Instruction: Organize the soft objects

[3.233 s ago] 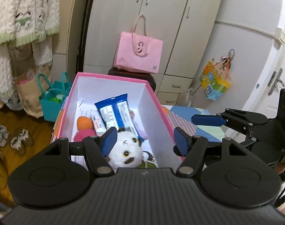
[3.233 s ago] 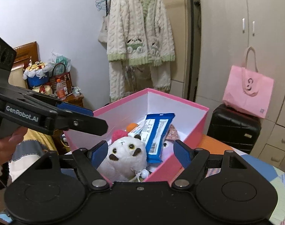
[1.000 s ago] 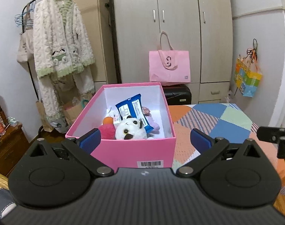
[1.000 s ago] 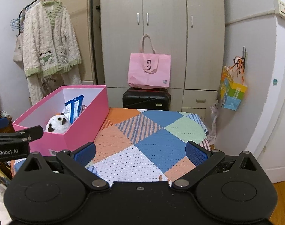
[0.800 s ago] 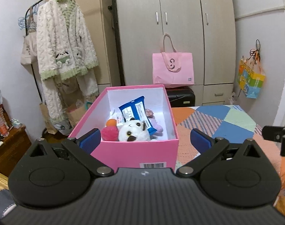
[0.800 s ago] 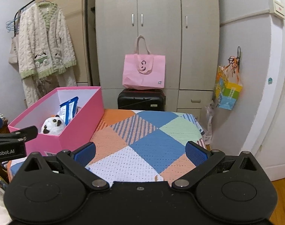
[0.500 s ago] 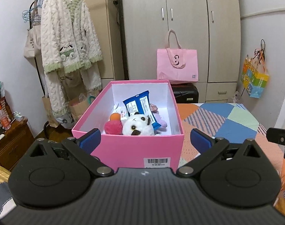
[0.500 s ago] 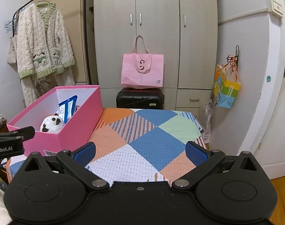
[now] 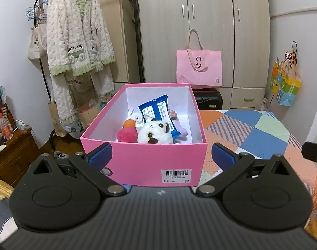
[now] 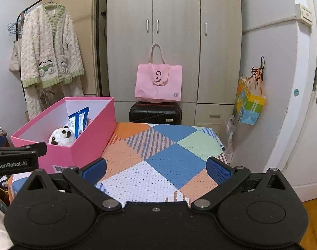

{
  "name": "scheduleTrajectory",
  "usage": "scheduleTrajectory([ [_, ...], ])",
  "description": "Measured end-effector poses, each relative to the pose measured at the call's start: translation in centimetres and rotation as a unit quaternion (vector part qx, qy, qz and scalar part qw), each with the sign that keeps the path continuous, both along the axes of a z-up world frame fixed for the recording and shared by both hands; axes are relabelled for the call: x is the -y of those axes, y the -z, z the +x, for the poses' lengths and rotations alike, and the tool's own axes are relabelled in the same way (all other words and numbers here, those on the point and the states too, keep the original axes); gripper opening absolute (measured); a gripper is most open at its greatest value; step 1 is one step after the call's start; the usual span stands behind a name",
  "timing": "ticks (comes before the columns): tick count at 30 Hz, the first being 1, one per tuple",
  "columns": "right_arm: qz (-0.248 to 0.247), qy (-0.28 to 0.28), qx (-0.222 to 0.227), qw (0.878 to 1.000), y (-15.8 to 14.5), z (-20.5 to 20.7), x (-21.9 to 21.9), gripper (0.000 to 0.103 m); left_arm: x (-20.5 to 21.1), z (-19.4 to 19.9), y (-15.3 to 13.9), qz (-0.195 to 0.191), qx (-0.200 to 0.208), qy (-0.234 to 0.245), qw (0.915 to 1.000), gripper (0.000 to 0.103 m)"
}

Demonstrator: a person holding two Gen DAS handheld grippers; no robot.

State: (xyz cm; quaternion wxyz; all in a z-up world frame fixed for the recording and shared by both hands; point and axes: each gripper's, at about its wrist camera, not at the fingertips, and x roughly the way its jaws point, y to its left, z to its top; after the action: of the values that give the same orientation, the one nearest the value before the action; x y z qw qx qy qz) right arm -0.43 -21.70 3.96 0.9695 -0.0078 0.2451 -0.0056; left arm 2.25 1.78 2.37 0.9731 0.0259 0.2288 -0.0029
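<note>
A pink box [image 9: 143, 160] [image 10: 95, 125] stands on the left part of a patchwork cover [image 10: 164, 162]. Inside it lie a white panda plush [image 9: 155, 134] [image 10: 61, 135], a red pompom [image 9: 127, 135], an orange ball [image 9: 129, 123], a blue packet [image 9: 156, 112] [image 10: 78, 119] and a lilac soft toy [image 9: 182, 132]. My left gripper [image 9: 160, 156] is open, held back from the box's near wall, nothing between its fingers. My right gripper [image 10: 156, 169] is open over the cover, to the right of the box and holding nothing.
A wardrobe [image 10: 173, 41] fills the back wall, with a pink tote bag [image 10: 158, 83] on a black suitcase [image 10: 155, 112] before it. A knitted robe [image 9: 77, 52] hangs at left above paper bags. A colourful bag [image 10: 250, 106] hangs on the right wall. A wooden cabinet [image 9: 10, 152] sits far left.
Both grippers have drawn back from the box and opened wider. Earlier they hovered right over the plush inside; now the box stands whole in view, at a distance.
</note>
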Motion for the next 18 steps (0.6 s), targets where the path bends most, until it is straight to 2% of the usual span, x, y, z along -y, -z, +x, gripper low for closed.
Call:
scheduleTrajectory([
  [8, -0.017, 0.004, 0.003, 1.0, 0.19, -0.11, -0.41, 0.103, -0.39, -0.28, -0.1, -0.007, 0.009, -0.006, 0.9999, 0.103],
  [18, -0.018, 0.009, 0.005, 1.0, 0.24, -0.18, -0.38, 0.103, -0.08, -0.74, -0.07, 0.002, 0.017, 0.003, 0.9998, 0.103],
])
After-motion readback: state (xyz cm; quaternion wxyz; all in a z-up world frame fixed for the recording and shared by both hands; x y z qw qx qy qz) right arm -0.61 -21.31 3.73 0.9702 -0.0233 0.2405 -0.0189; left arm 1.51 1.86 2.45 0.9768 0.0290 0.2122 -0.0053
